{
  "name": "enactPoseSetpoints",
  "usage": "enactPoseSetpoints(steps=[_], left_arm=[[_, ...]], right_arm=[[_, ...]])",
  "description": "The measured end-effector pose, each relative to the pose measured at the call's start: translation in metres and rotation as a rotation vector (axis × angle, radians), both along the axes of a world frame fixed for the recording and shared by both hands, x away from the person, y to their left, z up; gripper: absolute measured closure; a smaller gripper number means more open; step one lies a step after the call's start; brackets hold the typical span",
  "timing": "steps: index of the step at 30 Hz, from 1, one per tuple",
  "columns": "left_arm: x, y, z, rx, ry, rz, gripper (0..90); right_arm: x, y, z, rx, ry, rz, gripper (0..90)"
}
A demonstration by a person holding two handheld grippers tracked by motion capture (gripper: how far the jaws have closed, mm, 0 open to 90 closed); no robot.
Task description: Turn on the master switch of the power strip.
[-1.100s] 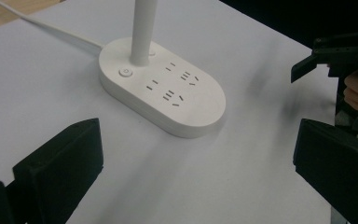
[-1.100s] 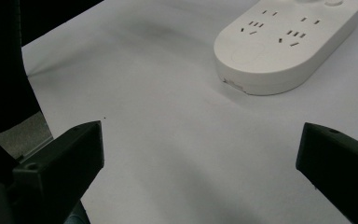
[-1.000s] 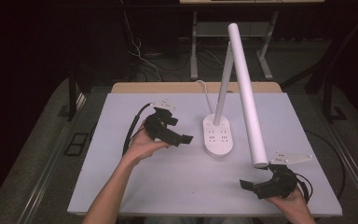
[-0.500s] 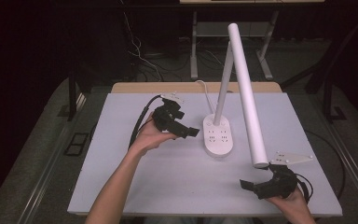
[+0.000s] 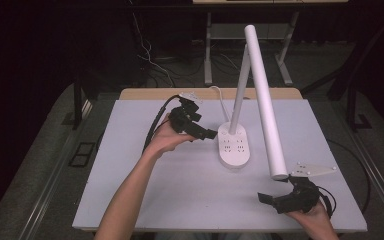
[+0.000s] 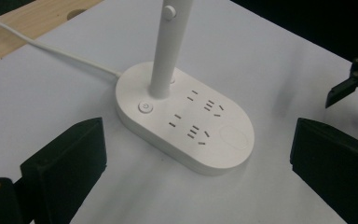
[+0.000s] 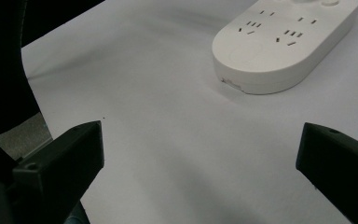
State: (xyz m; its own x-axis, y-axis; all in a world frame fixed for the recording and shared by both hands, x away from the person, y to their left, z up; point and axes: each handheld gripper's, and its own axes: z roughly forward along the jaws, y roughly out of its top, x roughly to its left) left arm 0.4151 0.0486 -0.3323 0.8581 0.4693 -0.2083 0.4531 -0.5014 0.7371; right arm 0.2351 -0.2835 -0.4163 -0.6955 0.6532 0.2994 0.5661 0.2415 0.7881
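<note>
— Left gripper (image 5: pixel 206 134) up off the table, jaws spread wide, nothing between them. Straight ahead of those jaws: lamp base (image 6: pixel 185 122), just beyond the tips, power button (image 6: pixel 144 107) toward the near-left jaw.

— Over to the right gripper (image 5: pixel 269 199): low by the near table edge, jaws likewise wide apart, empty. Lamp base (image 7: pixel 282 44) well ahead and off to the upper right. White lamp head (image 5: pixel 265 102) slanting overhead.

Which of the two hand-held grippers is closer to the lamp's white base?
The left hand-held gripper. Its tips sit just beside the lamp base, on the button end. The right hand-held gripper rests near the table's front edge, well apart.
</note>
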Motion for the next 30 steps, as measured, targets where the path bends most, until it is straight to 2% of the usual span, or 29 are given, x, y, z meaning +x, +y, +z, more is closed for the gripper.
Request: enactPoseSetpoints(steps=[4,12,23,26,29,30], left_arm=[[0.005,-0.003,-0.003,-0.010,-0.009,0.012,4.3],[0.015,-0.008,-0.012,0.017,-0.016,0.009,10.6],[0.029,-0.013,-0.021,0.001,-0.021,0.031,19.2],[0.030,-0.016,-0.025,0.024,-0.025,0.035,22.8],[0.031,-0.021,-0.030,0.012,-0.017,0.048,25.7],[0.032,-0.021,-0.031,0.024,-0.019,0.040,27.2]], right_arm=[[0.000,0.000,0.000,0.000,-0.001,0.005,0.2],[-0.002,0.003,0.000,0.004,0.002,0.010,0.2],[-0.003,0.004,0.000,0.004,0.005,0.012,0.2],[-0.003,0.003,0.000,0.006,0.009,0.013,0.2],[-0.003,0.003,-0.001,0.010,0.008,0.010,0.2],[-0.003,0.003,-0.001,0.011,0.007,0.008,0.2]])
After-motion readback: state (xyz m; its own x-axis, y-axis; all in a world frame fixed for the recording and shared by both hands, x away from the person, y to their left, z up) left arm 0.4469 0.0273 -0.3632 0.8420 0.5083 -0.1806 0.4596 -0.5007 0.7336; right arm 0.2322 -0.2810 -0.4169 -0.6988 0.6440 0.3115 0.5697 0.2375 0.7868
